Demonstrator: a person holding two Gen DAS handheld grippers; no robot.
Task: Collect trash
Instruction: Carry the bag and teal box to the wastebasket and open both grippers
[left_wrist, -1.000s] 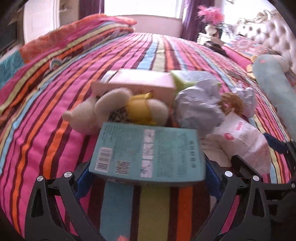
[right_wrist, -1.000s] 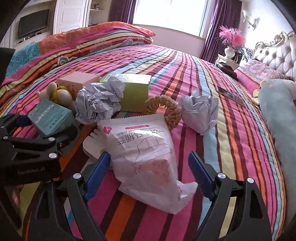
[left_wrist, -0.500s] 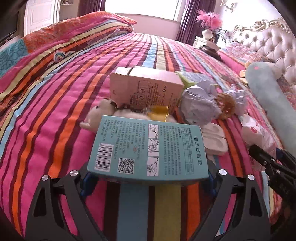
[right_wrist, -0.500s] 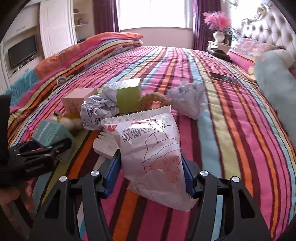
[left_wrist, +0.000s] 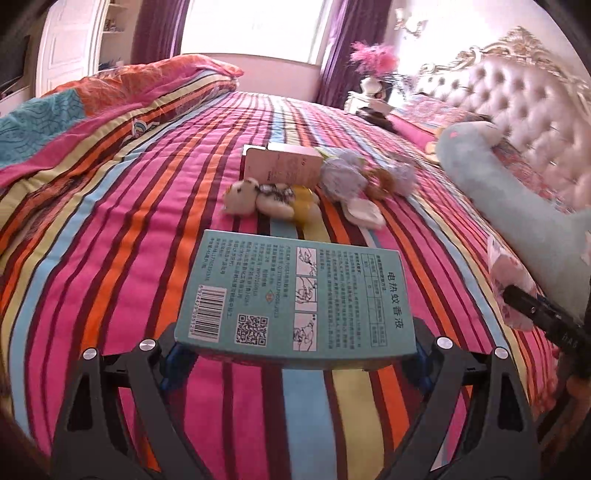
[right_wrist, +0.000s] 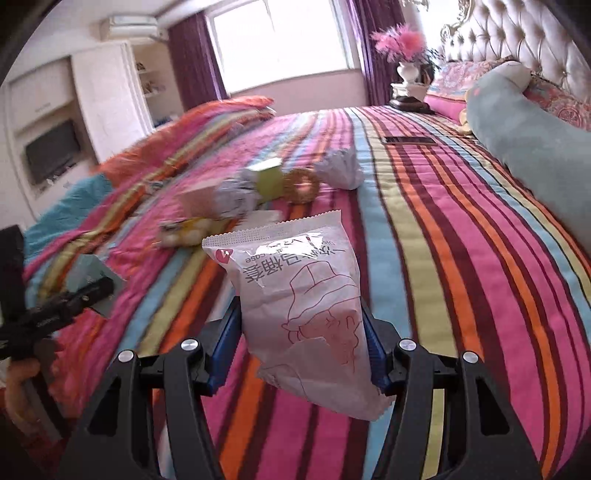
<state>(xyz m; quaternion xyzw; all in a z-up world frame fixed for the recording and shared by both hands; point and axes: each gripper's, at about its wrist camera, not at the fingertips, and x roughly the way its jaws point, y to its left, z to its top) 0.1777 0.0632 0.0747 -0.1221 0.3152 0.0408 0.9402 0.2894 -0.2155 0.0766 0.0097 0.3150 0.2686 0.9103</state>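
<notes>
phone (right_wrist: 408, 140) (right view only), vase (right_wrist: 405, 70) unblurred

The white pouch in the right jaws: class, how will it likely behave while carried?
The pouch is probably floppy: its sides crease where the right gripper pinches it. Likely light, since it hangs without sagging. Its glossy film may slip.

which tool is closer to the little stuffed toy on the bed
Left. The left tool, holding the teal box, sits just short of the stuffed toy; the right tool, holding the white packet, is farther off.
</notes>
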